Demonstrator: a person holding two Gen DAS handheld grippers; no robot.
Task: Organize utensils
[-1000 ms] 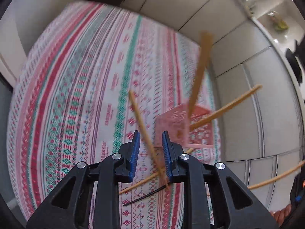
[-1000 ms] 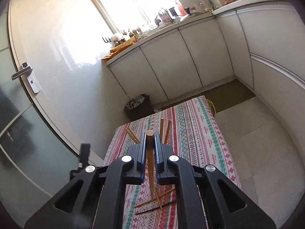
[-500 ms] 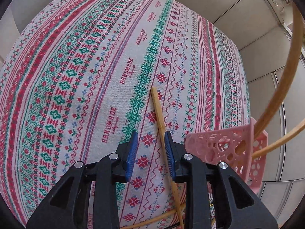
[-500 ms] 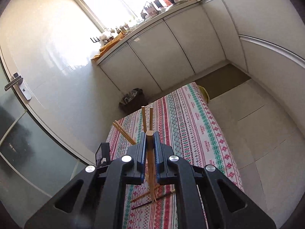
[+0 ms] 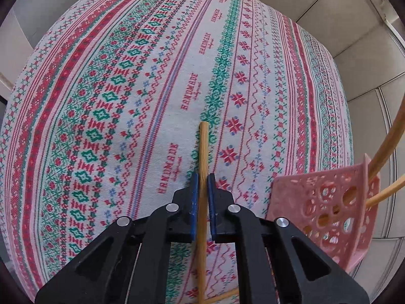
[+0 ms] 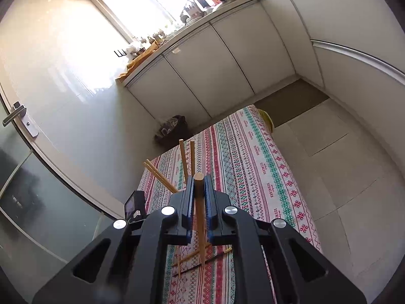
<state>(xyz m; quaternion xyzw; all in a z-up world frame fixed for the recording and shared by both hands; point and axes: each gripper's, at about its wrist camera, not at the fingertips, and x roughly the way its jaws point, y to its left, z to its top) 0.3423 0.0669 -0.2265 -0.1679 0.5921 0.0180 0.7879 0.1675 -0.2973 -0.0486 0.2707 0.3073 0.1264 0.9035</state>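
A long table draped in a striped cloth (image 5: 157, 81) of red, green and white bands, woven with the word HANDMADE, stands on a pale tiled floor (image 6: 354, 177) in a kitchen; white cabinets (image 6: 215, 71) run beneath a cluttered counter and a bright window (image 6: 152, 2), a dark bin (image 6: 172, 129) sits past the table's far end, and a glass door with a metal handle (image 6: 15, 114) fills the left.

One pink perforated holder (image 5: 326, 210) stands on the cloth; the right wrist view shows four wooden chopsticks (image 6: 186, 159) rising from behind the gripper, leaning left and upward.

The left gripper (image 5: 201, 185) points steeply down; its jaws have just closed onto one wooden chopstick (image 5: 203, 149), whose long axis runs straight away from the camera along the cloth.

The right gripper (image 6: 198, 190) is clamped on another chopstick (image 6: 200, 217), held nearly upright, thick end up, tip down toward three sticks (image 6: 192, 255) lying crossed on the cloth, one of them dark.
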